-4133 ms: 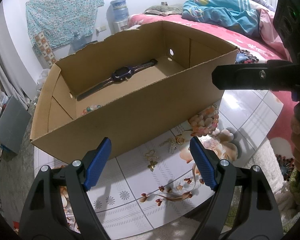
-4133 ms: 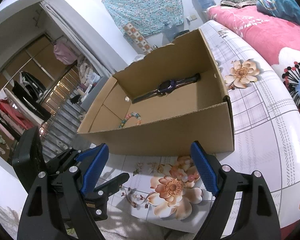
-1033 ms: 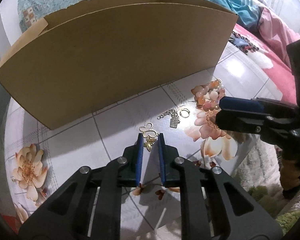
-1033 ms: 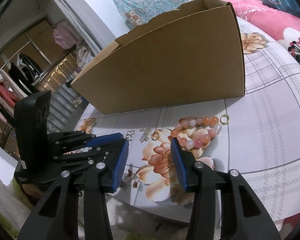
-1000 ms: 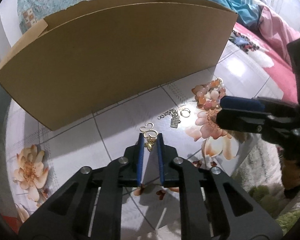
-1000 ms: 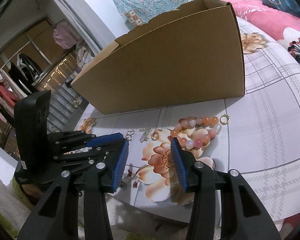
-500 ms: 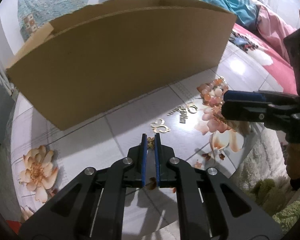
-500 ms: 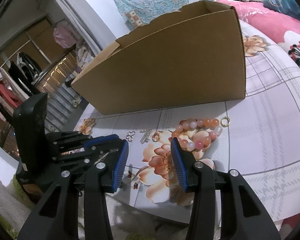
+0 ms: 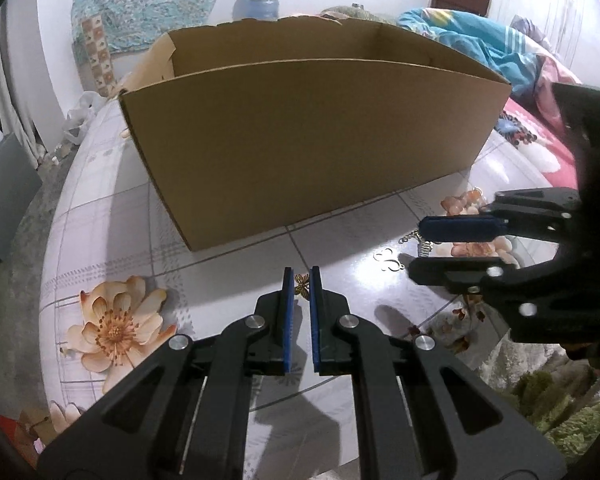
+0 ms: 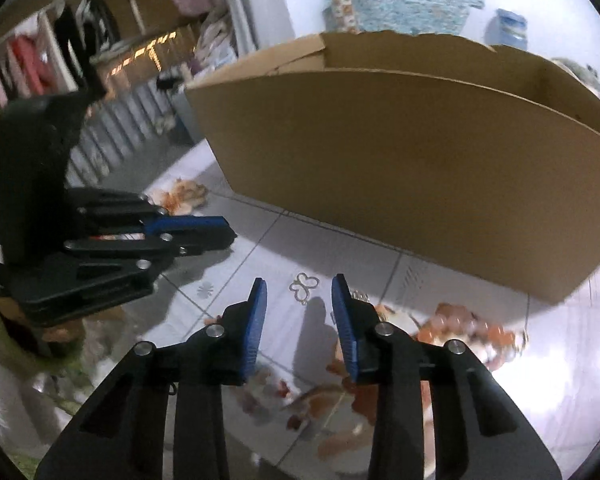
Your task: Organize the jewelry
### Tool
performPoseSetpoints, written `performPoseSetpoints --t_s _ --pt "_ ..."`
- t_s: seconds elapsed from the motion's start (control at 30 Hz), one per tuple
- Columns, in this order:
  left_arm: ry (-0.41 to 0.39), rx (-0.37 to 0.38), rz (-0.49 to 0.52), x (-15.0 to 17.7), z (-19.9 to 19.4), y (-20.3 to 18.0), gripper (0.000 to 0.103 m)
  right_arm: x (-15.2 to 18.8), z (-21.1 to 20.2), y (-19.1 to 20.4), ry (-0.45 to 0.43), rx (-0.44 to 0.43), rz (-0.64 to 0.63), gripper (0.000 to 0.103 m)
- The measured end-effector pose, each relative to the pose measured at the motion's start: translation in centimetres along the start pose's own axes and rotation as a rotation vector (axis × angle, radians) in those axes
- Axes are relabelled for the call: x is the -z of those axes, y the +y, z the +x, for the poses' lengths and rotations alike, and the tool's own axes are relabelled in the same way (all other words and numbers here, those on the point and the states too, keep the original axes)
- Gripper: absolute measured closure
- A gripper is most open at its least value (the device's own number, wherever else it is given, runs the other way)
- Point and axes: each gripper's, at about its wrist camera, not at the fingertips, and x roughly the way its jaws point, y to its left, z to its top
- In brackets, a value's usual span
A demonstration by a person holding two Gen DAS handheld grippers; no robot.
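Your left gripper [image 9: 299,280] is pinched on a small gold butterfly charm [image 9: 301,283], which sits between the blue pads at their tips, above the table. Your right gripper [image 10: 299,294] has its jaws closing, with nothing between them yet; a gold open-outline butterfly piece [image 10: 303,287] lies on the table just ahead of the gap. In the left view that same outline piece [image 9: 388,260] lies beside your right gripper's lower finger, with a short chain and coiled charm [image 9: 419,244] just behind it and the pink bead bracelet [image 9: 462,204] partly hidden by the finger. In the right view the beads [image 10: 466,326] are blurred, to the right of the jaws.

The table [image 9: 108,216] is round, covered in a glossy white cloth with a grid pattern and printed peach flowers. The cardboard box [image 9: 312,148] stands open-topped just beyond the jewelry, its near wall tall enough that you cannot see its floor from either camera. Its left corner leaves bare table to the left.

Past the table's right edge lie a green shaggy rug [image 9: 556,412] and a bed with pink and blue bedding [image 9: 472,44]. A water jug [image 9: 260,0] and a hanging patterned cloth [image 9: 148,0] are at the far wall; a clothes rack [image 10: 40,60] stands to the left.
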Motion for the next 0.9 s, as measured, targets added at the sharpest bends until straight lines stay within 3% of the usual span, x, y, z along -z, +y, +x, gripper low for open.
performPoseSetpoints --t_s 0.4,0.57,0.6,0.9 --pt "-0.019 0.035 -0.031 0.7 -0.1 1.8 0.097 -0.5 2.0 1.6 0.067 0.104 -0.1 0.083" --pt "-0.027 0.043 -0.04 0.8 -0.2 2.2 0.097 -0.8 2.2 1.8 0.082 0.104 -0.121 0.088" --pt "-0.029 0.044 -0.041 0.9 -0.3 2.2 0.097 -0.9 2.1 1.9 0.081 0.1 -0.121 0.099" --pt "-0.042 0.045 -0.044 1.2 -0.8 2.5 0.097 -0.8 1.7 2.0 0.082 0.078 -0.099 0.1"
